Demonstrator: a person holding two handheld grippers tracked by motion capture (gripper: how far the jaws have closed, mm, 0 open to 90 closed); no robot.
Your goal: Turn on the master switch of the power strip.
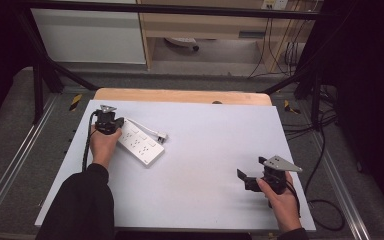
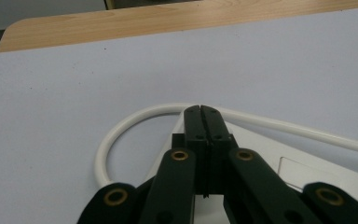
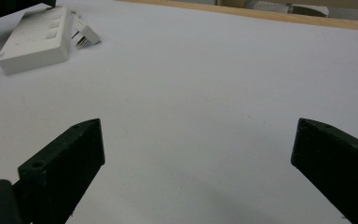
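Note:
A white power strip (image 1: 140, 144) lies at the left of the white table (image 1: 210, 145), its cord (image 1: 147, 127) curling round to a plug (image 1: 162, 136) beside it. My left gripper (image 1: 119, 121) rests at the strip's far end. In the left gripper view its jaws are pressed together with nothing between them, their tips (image 2: 201, 108) just short of the looping cord (image 2: 121, 126) and over the strip's body (image 2: 279, 158). My right gripper (image 1: 251, 169) hovers open near the table's right front. It faces the strip (image 3: 35, 42) and plug (image 3: 86, 35) from far off.
A wooden table edge (image 1: 180, 95) shows beyond the white surface. Black frame bars and cables (image 1: 325, 150) run along the right side. A wide bare stretch of table separates the two grippers.

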